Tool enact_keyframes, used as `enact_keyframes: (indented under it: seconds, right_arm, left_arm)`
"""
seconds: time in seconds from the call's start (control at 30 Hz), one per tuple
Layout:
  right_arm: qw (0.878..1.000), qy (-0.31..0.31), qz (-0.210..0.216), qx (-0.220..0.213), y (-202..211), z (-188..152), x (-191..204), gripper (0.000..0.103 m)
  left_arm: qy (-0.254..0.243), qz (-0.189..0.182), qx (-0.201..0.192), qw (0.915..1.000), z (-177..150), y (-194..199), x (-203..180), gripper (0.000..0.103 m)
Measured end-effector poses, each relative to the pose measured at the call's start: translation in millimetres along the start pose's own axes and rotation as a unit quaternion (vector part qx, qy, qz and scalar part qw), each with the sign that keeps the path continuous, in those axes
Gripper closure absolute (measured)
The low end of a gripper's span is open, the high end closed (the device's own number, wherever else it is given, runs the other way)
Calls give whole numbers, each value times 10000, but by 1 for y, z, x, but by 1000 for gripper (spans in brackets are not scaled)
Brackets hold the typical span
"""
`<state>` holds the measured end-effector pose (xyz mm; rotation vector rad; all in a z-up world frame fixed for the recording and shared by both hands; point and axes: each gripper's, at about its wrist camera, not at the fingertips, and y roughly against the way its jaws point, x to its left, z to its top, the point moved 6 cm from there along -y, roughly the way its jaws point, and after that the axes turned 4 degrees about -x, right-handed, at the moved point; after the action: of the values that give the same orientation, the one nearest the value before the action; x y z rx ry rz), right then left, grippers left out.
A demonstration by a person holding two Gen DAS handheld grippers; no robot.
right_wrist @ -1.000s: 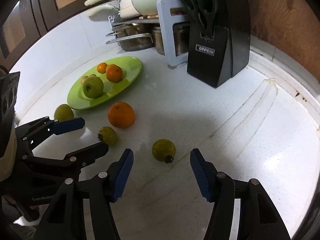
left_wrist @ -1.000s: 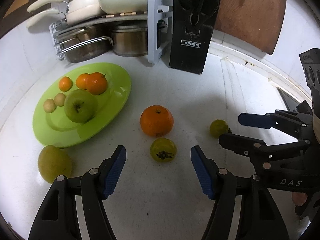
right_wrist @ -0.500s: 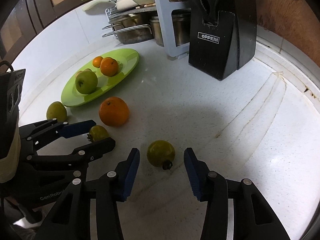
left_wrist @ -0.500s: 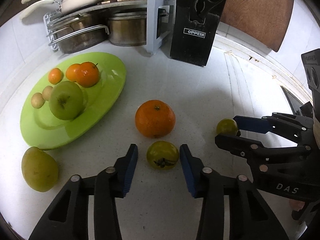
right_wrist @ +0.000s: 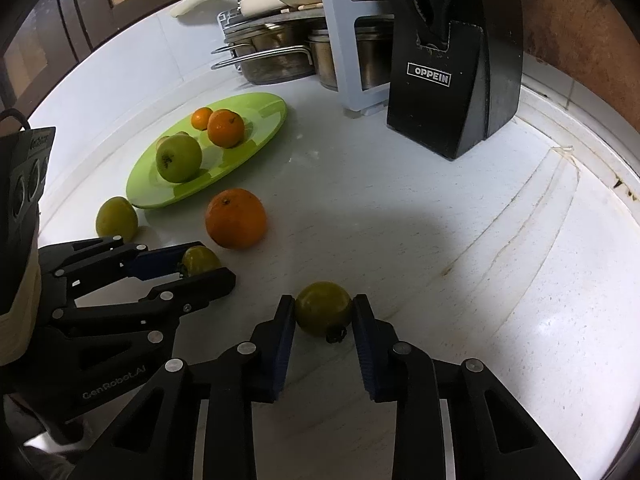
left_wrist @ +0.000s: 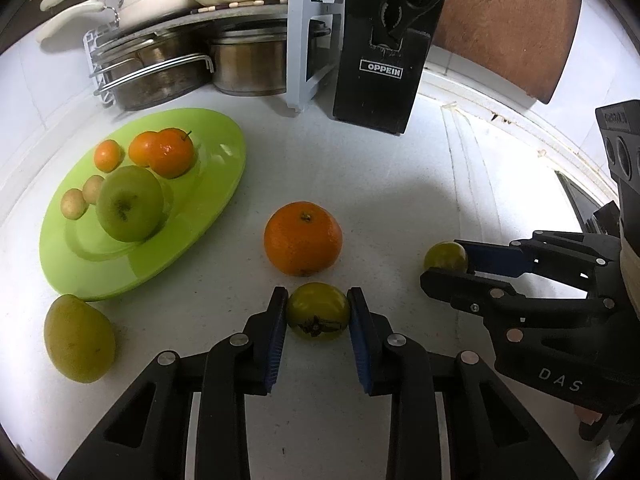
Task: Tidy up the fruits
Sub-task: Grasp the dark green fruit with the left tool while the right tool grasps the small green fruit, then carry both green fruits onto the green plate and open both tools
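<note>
A white speckled stone tabletop (left_wrist: 360, 168) with faint curved scratch lines carries the scene, backed by white wall tiles and, at the far right, a reddish-brown wooden panel (left_wrist: 508, 20). The landmark is the lime-green oval plastic plate (left_wrist: 208, 184), which holds a green apple (left_wrist: 130, 204), three small orange tangerines (left_wrist: 170, 152) and two small beige round fruits (left_wrist: 74, 203). Behind the plate stand a grey dish rack with steel pots (left_wrist: 240, 60) and a black knife block marked OPPEIN (left_wrist: 380, 60). Just beside the plate's near rim lies a yellow-green pear-shaped fruit (left_wrist: 80, 340); to the right of the plate rests a large orange (left_wrist: 303, 238). In front of that orange, farther from the plate, the left hand-held gripper (left_wrist: 319, 314) pinches a small greenish-yellow round fruit with a dark calyx (left_wrist: 318, 310), both blue pads touching its sides, the fruit resting on the tabletop. Well to the right of the plate, the right hand-held gripper (right_wrist: 324, 316) pinches a second greenish-yellow round fruit with a dark stem end (right_wrist: 323, 308) in the same manner, also on the tabletop. A dark wooden cabinet door (right_wrist: 80, 8) shows at the upper left in the right wrist view.
</note>
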<state>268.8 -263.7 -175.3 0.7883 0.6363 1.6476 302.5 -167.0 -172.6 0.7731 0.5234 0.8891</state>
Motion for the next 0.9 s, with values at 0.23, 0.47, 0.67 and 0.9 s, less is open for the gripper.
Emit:
enact_keyframes:
  seconds: [0.23, 0.47, 0.67, 0.9]
  right_arm:
    - [9999, 56, 15, -109, 12, 3, 8, 73]
    - [9996, 98, 64, -272, 29, 8, 22, 73]
    - [9987, 120, 116, -484, 47, 16, 38, 73]
    - [9972, 224, 188, -686, 63, 25, 61, 73]
  left_arm:
    - [63, -9, -135, 9999, 1, 17, 1, 73]
    - [122, 43, -323, 9994, 2, 40, 5, 73]
    - [182, 69, -561, 9982, 2, 66, 10, 73]
    - [247, 182, -800, 9963, 2, 97, 22, 73]
